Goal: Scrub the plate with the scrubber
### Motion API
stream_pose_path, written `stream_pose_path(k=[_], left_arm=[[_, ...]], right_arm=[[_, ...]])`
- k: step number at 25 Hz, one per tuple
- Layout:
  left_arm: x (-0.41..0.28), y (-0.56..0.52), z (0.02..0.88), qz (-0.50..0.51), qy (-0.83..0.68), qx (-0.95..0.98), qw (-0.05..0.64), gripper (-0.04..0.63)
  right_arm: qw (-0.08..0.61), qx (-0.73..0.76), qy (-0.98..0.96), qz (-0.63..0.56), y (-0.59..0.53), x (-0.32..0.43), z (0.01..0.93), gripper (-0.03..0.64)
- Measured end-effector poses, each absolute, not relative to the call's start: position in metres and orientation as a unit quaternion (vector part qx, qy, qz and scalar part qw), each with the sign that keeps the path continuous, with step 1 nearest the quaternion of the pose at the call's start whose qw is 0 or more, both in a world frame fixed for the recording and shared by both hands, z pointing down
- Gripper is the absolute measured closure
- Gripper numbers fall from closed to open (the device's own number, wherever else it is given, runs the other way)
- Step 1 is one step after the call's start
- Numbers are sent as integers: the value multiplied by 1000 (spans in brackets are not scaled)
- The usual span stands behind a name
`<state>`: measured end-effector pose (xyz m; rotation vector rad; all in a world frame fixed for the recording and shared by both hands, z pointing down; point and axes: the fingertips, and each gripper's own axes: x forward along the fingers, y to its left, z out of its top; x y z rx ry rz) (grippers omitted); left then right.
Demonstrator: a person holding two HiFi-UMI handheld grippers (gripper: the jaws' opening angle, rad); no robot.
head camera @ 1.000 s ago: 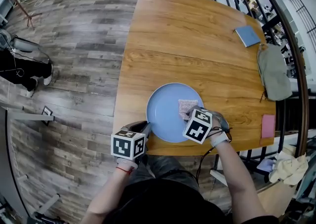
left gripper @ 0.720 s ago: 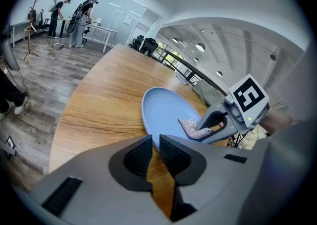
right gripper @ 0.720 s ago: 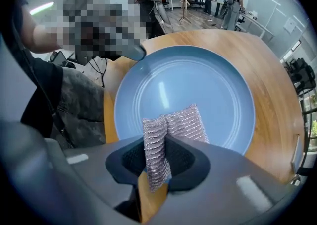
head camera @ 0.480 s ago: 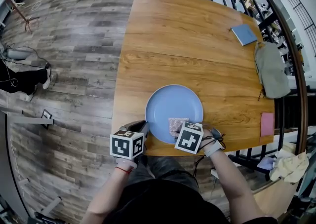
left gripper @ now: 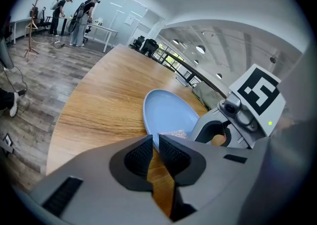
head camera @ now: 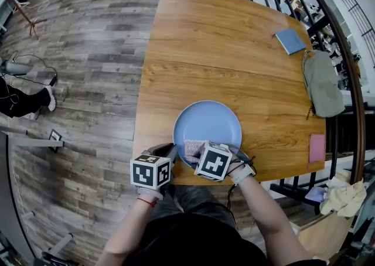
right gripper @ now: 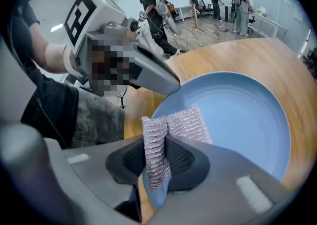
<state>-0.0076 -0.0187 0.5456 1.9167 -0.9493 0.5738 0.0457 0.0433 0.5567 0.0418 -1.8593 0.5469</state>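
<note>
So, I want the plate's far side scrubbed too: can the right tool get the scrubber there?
Probably yes: the right tool holds the scrubber on the plate's near part, and the blue surface beyond is bare.

Wooden table [head camera: 205,42], near edge: round blue plate [head camera: 208,124], silver mesh scrubber [head camera: 192,146] on its near-left part. Right edge, far to near: blue square notebook [head camera: 290,41], grey-green fabric bag [head camera: 322,83], pink rectangular pad [head camera: 317,148].
</note>
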Motion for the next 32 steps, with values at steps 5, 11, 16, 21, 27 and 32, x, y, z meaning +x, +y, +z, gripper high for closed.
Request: stream_pose_path(k=[5,11,16,21,27,32], left_arm=[[-8,-19,543,230,-369,786,440,557],[-13,-23,539,230,-364,794,430,557],[-17,-26,531,222,-361,805,415,557],[-12,-26,516,203,-342,829,394,557],[-14,-25,498,180,-340,855,347,598],[-21,-30,479,150,-350,873,305,598]], right_arm=[[506,39,-824,252,38,34,548,523],[427,97,-855,279,29,38,529,523],[350,155,-871,307,21,43,509,523],[269,215,-874,343,20,54,490,525],[187,290,-871,350,23,67,470,528],[122,377,-858,326,18,90,451,528]])
